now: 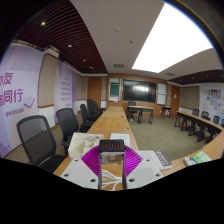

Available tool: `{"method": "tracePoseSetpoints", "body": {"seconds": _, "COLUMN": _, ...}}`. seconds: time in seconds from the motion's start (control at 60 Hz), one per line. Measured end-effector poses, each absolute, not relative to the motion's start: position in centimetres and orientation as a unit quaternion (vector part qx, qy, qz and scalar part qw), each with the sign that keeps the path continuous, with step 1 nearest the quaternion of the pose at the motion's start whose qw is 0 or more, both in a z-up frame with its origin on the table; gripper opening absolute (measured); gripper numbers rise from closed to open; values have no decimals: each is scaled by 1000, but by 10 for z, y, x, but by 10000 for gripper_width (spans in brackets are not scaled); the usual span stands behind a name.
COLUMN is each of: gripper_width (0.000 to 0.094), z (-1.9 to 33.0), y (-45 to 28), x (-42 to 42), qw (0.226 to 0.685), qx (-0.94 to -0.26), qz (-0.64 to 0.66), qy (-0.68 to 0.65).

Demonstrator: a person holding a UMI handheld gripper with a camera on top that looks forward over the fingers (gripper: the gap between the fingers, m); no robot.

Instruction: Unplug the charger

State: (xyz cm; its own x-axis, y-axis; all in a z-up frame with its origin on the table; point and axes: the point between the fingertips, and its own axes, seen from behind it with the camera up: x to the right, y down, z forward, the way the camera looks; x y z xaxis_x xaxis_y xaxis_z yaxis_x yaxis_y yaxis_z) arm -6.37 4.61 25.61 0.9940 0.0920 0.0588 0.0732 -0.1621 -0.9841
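A small black charger [111, 146] with three reddish slots on its facing end sits between the magenta pads [94, 158] of my gripper [111, 150]. Both pads press on its sides, so the gripper is shut on it. The charger is held up above the near end of a long wooden table [108, 124]. Thin white lines, perhaps a cable [111, 181], show below the charger between the fingers. The charger's lower part is hidden behind the fingers.
This is a meeting room. Black office chairs [40, 140] line the table's left side, and more desks and chairs [195, 122] stand at the right. A dark screen [135, 90] hangs on the far wall. A white object [161, 158] lies on the table right of the fingers.
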Motion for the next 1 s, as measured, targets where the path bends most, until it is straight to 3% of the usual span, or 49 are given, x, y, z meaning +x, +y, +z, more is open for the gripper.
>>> {"method": "tracePoseSetpoints", "body": {"seconds": 0.05, "gripper_width": 263, "z": 235, "y": 54, "x": -46, "qw": 623, "qx": -780, "qz": -4, "qy": -51}}
{"method": "tracePoseSetpoints", "body": {"seconds": 0.183, "gripper_width": 266, "z": 130, "y": 46, "x": 20, "qw": 569, "qx": -821, "qz": -22, "qy": -45}}
{"method": "tracePoseSetpoints", "body": {"seconds": 0.417, "gripper_width": 319, "z": 43, "y": 37, "x": 45, "qw": 517, "qx": -854, "qz": -6, "qy": -50}}
{"method": "tracePoseSetpoints", "body": {"seconds": 0.65, "gripper_width": 405, "z": 8, "y": 12, "x": 56, "qw": 487, "qx": -872, "qz": -9, "qy": -50}}
{"method": "tracePoseSetpoints", "body": {"seconds": 0.883, "gripper_width": 838, "z": 14, "y": -47, "x": 60, "qw": 445, "qx": -894, "qz": -31, "qy": -44}}
{"method": "tracePoseSetpoints", "body": {"seconds": 1.0, "gripper_width": 858, "z": 39, "y": -88, "x": 60, "qw": 438, "qx": -897, "qz": -56, "qy": -37}}
